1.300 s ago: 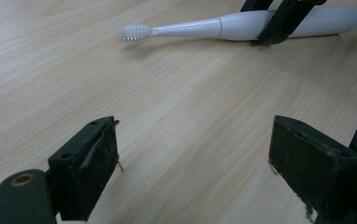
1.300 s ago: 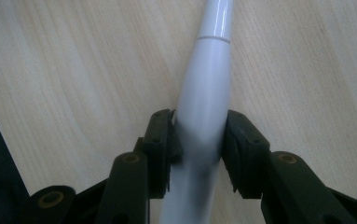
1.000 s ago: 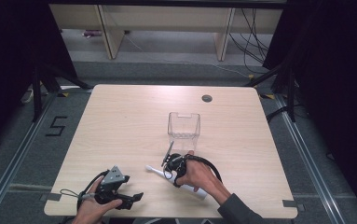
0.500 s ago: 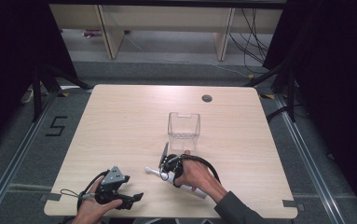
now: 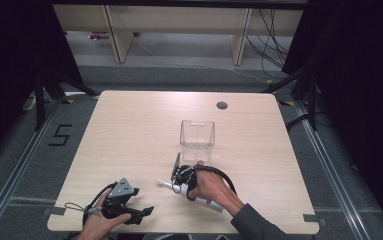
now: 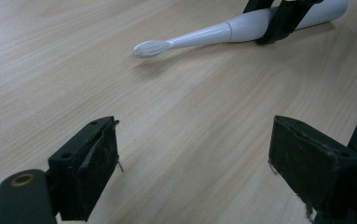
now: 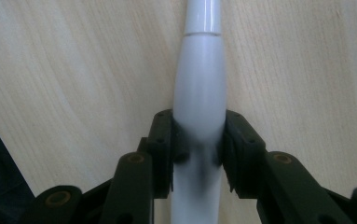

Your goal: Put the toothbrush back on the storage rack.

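Pale wood table (image 5: 129, 125), grey floor. Right gripper (image 7: 198, 140) pinches the toothbrush (image 7: 199, 93) near the front edge; left gripper (image 6: 195, 158) fingers spread.

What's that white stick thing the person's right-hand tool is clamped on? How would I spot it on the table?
Start at the pale wooden table and find the clear plastic box near its middle. Just in front of it, toward the person, lies a white electric toothbrush, flat on the wood, its thick handle pinched between the black jaws of the right gripper. Its small bristled head points toward the left gripper.
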